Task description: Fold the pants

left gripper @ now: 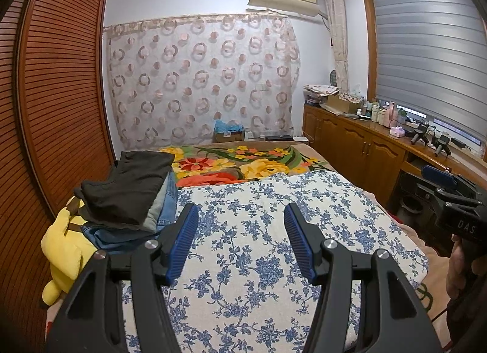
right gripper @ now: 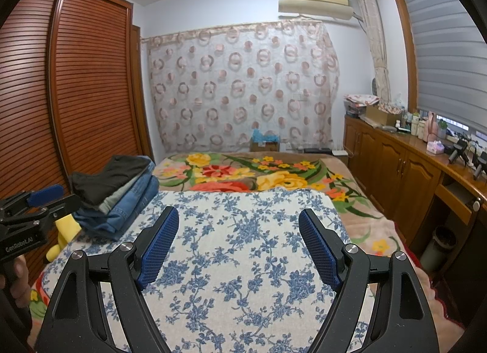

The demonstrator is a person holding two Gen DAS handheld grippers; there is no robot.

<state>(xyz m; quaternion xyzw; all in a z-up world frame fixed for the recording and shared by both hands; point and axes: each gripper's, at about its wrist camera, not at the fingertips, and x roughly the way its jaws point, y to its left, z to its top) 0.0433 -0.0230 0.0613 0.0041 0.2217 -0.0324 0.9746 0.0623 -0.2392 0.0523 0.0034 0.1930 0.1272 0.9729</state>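
A stack of folded pants lies at the left edge of the bed, a dark pair on top, grey and blue denim pairs under it; the right wrist view shows the pile too. My left gripper hovers open over the blue-flowered white cloth, just right of the stack, nothing between its blue pads. My right gripper is open as well, above the same cloth, holding nothing. Each gripper appears at the edge of the other's view, held in a hand.
A yellow plush toy lies under the left side of the stack. A flowered blanket covers the far half of the bed. A slatted wardrobe stands close on the left, a wooden cabinet with bottles on the right.
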